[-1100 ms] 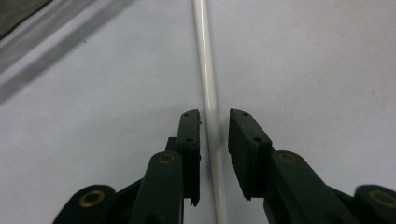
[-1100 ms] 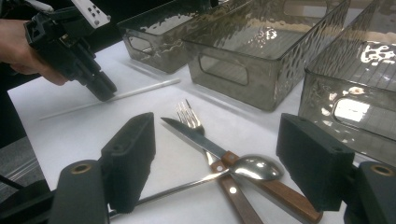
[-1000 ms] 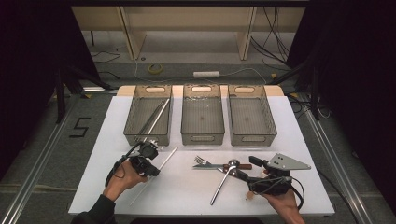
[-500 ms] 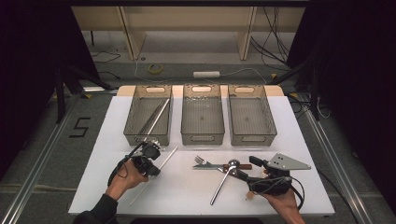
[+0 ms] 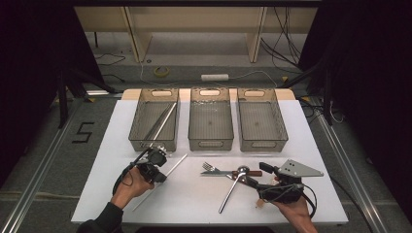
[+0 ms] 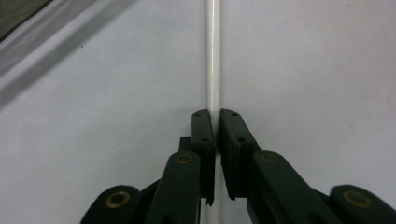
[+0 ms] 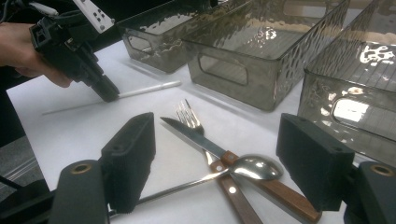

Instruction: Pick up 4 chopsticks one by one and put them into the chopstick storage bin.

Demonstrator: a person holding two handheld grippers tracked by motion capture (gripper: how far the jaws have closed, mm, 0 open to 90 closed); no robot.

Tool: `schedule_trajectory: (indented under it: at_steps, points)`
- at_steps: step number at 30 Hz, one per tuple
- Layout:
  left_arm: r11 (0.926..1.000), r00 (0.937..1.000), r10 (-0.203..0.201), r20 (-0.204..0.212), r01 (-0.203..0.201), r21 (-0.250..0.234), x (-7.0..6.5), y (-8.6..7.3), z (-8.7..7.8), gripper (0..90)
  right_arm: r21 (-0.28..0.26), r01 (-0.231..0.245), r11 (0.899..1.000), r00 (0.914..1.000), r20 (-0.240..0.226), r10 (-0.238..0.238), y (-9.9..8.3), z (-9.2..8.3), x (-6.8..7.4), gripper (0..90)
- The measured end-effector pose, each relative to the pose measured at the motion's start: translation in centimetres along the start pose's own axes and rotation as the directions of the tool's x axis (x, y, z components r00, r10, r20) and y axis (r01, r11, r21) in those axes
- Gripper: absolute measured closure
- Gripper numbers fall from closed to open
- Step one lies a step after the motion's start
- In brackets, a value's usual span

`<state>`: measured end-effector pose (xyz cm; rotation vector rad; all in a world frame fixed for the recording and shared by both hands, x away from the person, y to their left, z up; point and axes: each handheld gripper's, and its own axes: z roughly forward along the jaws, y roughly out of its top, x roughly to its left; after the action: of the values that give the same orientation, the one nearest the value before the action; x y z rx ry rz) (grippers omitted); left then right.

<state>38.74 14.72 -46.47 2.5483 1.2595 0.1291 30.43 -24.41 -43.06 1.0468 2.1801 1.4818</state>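
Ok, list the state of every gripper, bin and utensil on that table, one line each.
Left gripper: jaws just closed, shut on the thin white rod.
Thin white rod: flat on the white table, clamped.
Right gripper: open, holding nothing.
Left smoky plastic bin: holds long metal sticks.
Middle bin: empty.
Right bin: empty.
Fork, wooden-handled knife, long steel spoon: lying crossed.
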Motion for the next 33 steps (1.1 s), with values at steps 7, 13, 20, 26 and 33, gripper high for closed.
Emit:
schedule_trajectory:
  at_steps: [7,13,20,26,33]
  points:
    - [0.9993,0.9996,-0.011,0.025,0.012,-0.035,0.5,-0.3,-0.2,84.4,-0.004,-0.002,1.0,1.0,0.0,0.002,0.0,-0.1,0.0,29.4]
    - [0.9981,0.9995,-0.005,0.033,0.007,-0.061,0.6,-0.4,-0.7,84.4,-0.006,-0.001,1.0,1.0,0.0,0.001,0.0,-0.1,-0.1,29.4]
    - [0.9958,0.9991,0.013,0.039,-0.01,-0.091,0.8,-0.6,-1.6,84.5,-0.007,-0.004,1.0,1.0,0.001,0.004,0.0,-0.2,-0.1,29.4]
    - [0.9942,0.9992,0.011,0.039,-0.007,-0.107,0.9,-0.7,-2.3,84.5,-0.007,-0.004,1.0,1.0,0.002,0.004,0.0,-0.2,-0.1,29.4]
    - [0.992,0.9981,0.007,0.062,0.001,-0.126,1.2,-0.8,-2.8,84.5,-0.007,-0.005,1.0,1.0,0.003,0.005,0.0,-0.2,-0.1,29.4]
